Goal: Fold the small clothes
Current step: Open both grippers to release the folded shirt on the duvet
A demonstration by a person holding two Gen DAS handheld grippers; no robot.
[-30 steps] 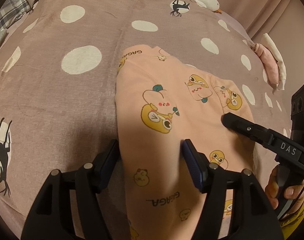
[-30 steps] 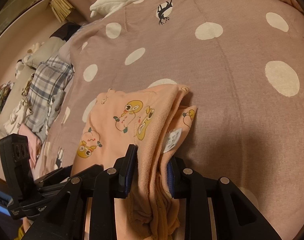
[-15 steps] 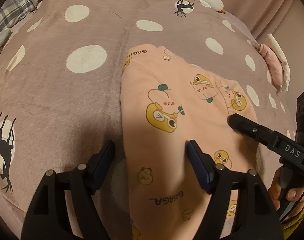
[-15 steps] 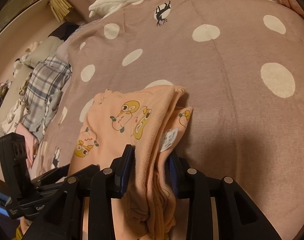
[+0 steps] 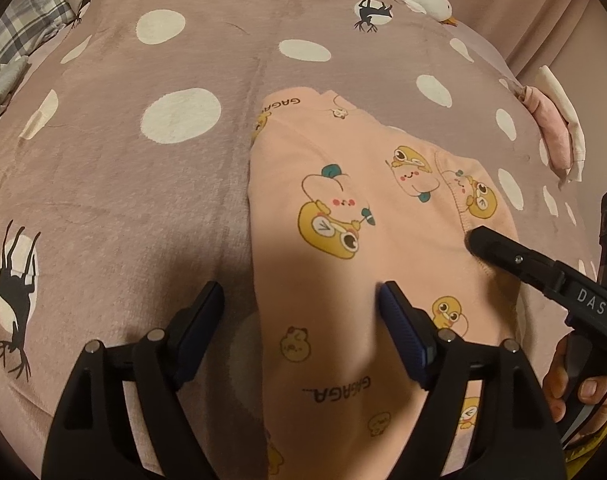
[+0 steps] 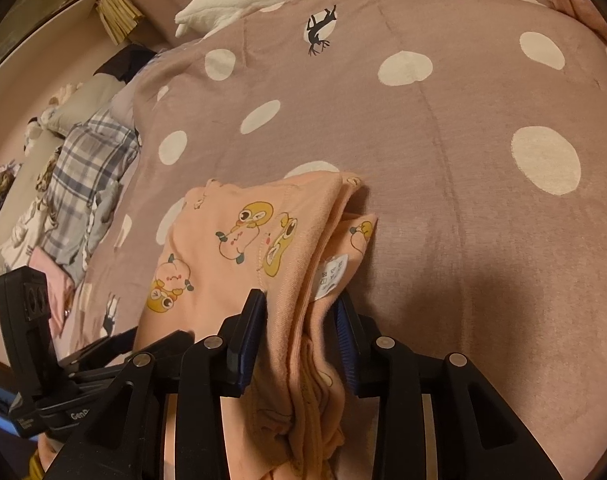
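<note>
The right gripper [image 6: 299, 320] pinches the peach top's [image 5: 367, 240] thick edge; the left gripper [image 5: 301, 308] is wide open — a tug could pull the folds apart.

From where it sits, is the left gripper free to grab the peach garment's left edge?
Probably yes: the left gripper is open, its jaws straddling the peach garment edge, nothing between.

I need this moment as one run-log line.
left claw: open over garment edge | right claw: shut on garment | garment: folded, on blanket
</note>
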